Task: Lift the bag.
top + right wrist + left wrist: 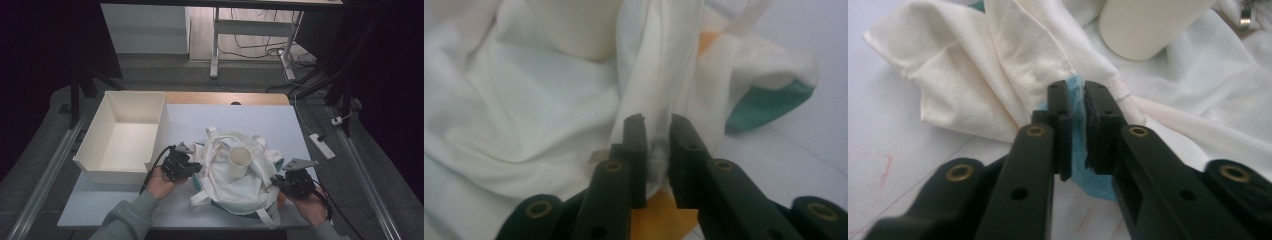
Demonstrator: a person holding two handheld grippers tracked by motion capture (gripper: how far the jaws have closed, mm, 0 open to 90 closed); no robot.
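Observation:
A heap of white cloth (235, 192) with straps lies on the pale table (260, 117), and a white cup (240, 161) rests on top of it. Teal-blue cloth (240, 212) peeks out from under the heap. My left gripper (196, 168) sits at the heap's left edge. In the left gripper view it (1078, 92) is shut on a blue cloth edge (1078, 172) beside a white fold (1013, 75). My right gripper (276, 184) is at the heap's right edge. Its jaws (656, 125) are pinched on a white fold (659, 60), with an orange patch (659, 215) underneath.
A deep white bin (161, 125) stands open at the table's left, close to my left hand. The table's right edge lies just past my right hand. A power strip (321, 146) and cables lie on the floor to the right.

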